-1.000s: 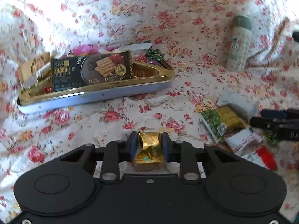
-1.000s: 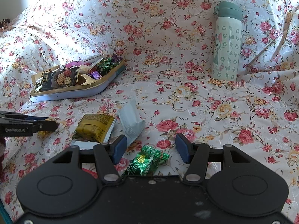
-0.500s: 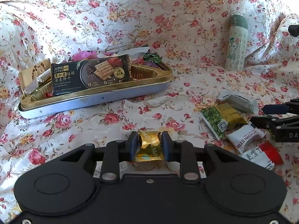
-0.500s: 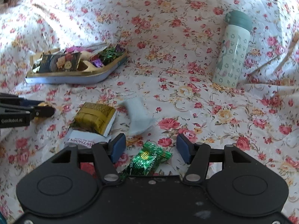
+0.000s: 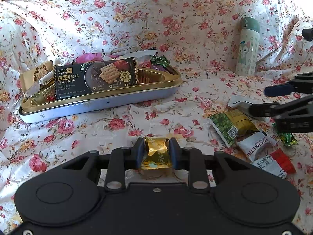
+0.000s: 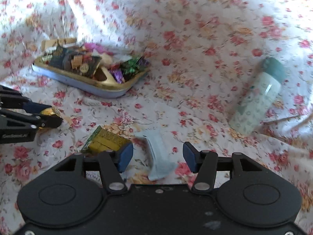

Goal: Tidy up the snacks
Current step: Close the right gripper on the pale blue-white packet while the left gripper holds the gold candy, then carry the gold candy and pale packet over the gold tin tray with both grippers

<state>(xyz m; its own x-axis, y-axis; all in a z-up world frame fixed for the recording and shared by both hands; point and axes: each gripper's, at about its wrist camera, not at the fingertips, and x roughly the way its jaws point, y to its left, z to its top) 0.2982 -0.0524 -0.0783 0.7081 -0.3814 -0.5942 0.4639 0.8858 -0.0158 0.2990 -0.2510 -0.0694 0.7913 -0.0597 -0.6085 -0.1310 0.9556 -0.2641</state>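
At the far left, a long tin (image 5: 101,105) with a gold rim sits on the flowered cloth (image 5: 137,19), filled with snacks. A dark cracker pack (image 5: 93,78) lies across the tin, and wrapped sweets (image 5: 159,60) are piled at its right end. In front of it, nearer the camera, the left gripper (image 5: 156,152) is clamped on a gold candy (image 5: 156,154), its blue pads pressed against both sides of the wrapper, just above the cloth and well apart from the tin.

Further right, a loose heap of snacks lies on the cloth: a green and yellow packet (image 5: 230,123), a white packet (image 5: 256,146) and a red and white packet (image 5: 273,162), each touching the next. The right gripper (image 6: 158,157) hovers over this heap with its jaws wide apart and nothing between the pads; a pale blue packet (image 6: 158,156) lies on the cloth beneath the gap. The right wrist view is blurred, so whether the pads touch that packet cannot be told. A pale green bottle (image 5: 248,47) stands at the far right.
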